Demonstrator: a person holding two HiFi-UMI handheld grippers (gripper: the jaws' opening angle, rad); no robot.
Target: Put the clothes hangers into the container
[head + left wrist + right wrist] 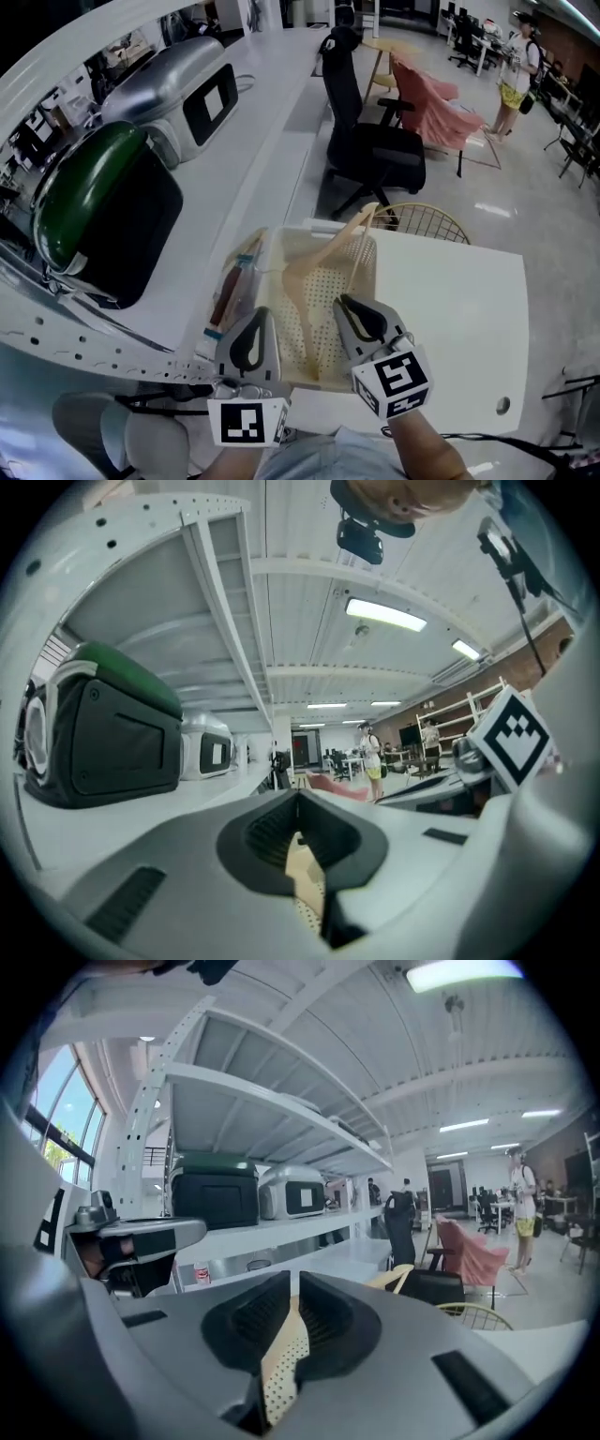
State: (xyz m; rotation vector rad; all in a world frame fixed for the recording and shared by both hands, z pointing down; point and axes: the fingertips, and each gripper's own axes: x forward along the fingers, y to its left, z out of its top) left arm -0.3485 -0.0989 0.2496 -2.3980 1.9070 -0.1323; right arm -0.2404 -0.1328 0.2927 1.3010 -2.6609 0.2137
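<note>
Looking steeply down onto a smooth white table (450, 309), with a cream plastic container (364, 264) set at its left edge: rectangular, open-topped, walls and floor pierced all over with small round holes. Inside, pale wood-coloured clothes hangers (323, 261), slim and gently curved, lying across the perforated floor, one end propped up over the far rim; too tangled to count. Judged well along, perhaps finished: hangers already in the container, none seen on the table or in either claw; cannot rule out more lying outside the frame. Poised side by side by the container's near edge, the left gripper (298, 799) and the right gripper (293, 1284), both of matte grey plastic with ribbed black pads. Left jaws pressed tip to tip, gripping nothing. Right jaws a thin slit apart, also gripping nothing, only the holed cream plastic showing below through the gap. Just left of the container, a reddish packet (230, 292), too blurred to name. Beyond the table, a yellow wire chair back (427, 221) and a black office chair (370, 145).
</note>
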